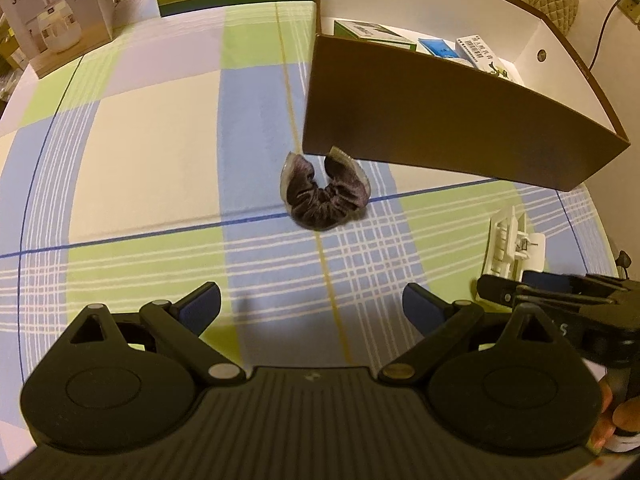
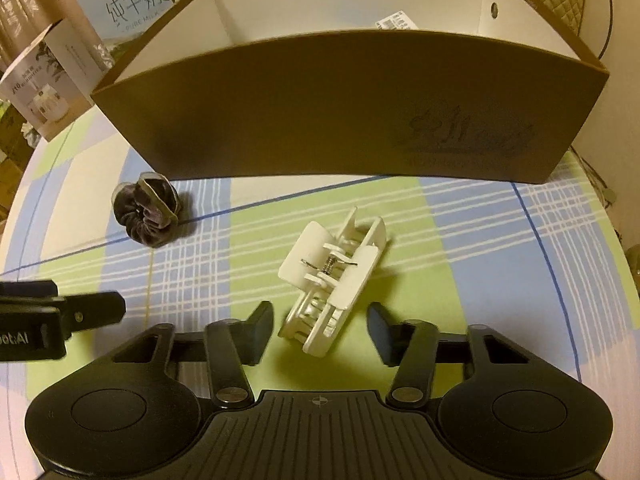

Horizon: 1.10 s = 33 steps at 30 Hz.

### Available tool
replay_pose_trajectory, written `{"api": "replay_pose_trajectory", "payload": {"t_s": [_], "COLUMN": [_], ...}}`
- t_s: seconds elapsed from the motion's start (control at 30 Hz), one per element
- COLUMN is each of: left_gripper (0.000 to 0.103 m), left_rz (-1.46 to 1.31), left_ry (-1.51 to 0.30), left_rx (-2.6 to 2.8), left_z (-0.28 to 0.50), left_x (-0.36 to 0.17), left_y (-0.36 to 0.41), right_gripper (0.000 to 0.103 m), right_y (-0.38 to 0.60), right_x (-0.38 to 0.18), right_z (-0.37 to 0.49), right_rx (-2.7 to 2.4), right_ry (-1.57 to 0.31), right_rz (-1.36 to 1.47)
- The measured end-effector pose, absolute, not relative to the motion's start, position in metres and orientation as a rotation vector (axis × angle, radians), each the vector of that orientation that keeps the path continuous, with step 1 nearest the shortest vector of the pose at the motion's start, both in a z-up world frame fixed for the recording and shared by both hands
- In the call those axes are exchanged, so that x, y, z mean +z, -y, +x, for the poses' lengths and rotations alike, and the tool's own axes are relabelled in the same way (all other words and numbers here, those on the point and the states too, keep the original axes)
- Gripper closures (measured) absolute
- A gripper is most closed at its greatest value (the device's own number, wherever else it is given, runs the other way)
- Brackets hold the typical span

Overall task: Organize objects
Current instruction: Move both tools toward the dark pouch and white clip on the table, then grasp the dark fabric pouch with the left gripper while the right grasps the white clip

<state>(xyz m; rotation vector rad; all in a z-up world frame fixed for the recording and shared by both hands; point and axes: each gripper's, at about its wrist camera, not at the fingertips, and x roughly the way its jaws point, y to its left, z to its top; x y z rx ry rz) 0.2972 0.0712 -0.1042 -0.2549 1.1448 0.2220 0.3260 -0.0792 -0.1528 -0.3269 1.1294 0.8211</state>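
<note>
A white plastic hair claw clip (image 2: 334,280) lies on the checked cloth, its near end between my right gripper's (image 2: 320,330) open fingers, not gripped. It also shows in the left wrist view (image 1: 514,242). A dark velvet scrunchie (image 1: 324,192) lies just in front of the brown box (image 1: 440,120), ahead of my left gripper (image 1: 312,310), which is open and empty. The scrunchie shows in the right wrist view (image 2: 148,210) at the left. The right gripper shows in the left wrist view (image 1: 516,292) at the right edge.
The brown box (image 2: 340,108) has white inner walls and holds several small packages (image 1: 440,46). A humidifier carton (image 1: 56,20) and a milk carton box (image 2: 132,4) stand at the table's far side. The left gripper's finger (image 2: 80,314) shows at the left.
</note>
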Motion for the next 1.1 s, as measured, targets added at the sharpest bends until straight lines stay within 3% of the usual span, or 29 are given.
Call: {"api": "replay_pose_trajectory", "payload": {"t_s": [0.07,0.23,0.73,0.93,1.0,1.07,1.1], "left_gripper": [0.007,0.007,0.018,0.033,0.040,0.055,0.056], "left_rz": [-0.252,-0.242,-0.190,-0.175,-0.168,-0.157,-0.151], "left_ry": [-1.141,-1.135,-1.074,-1.062,-1.060,-1.063,-1.063], "left_rx": [0.218,0.208,0.147,0.134,0.129,0.121,0.120], "left_z": [0.300,0.308,0.349,0.359,0.361,0.362,0.362], "left_x": [-0.104,-0.107,-0.130,-0.135,-0.137,-0.139,-0.139], "left_y": [-0.071,-0.072,-0.079,-0.081,-0.081,-0.080,-0.080], "right_gripper": [0.071,0.079,0.079,0.079,0.079,0.079,0.079], "right_y": [0.081,0.090,0.128,0.129,0.128,0.126,0.127], "right_x": [-0.154,-0.151,-0.147,-0.146,-0.146,-0.147,-0.147], "right_z": [0.328,0.336,0.366,0.367,0.366,0.365,0.364], "right_rx": [0.822,0.807,0.764,0.766,0.767,0.769,0.771], "right_ry": [-1.128,-1.090,-1.107,-1.105,-1.103,-1.099,-1.097], "right_rz": [-0.337,-0.374,-0.302,-0.302,-0.306,-0.311,-0.314]}}
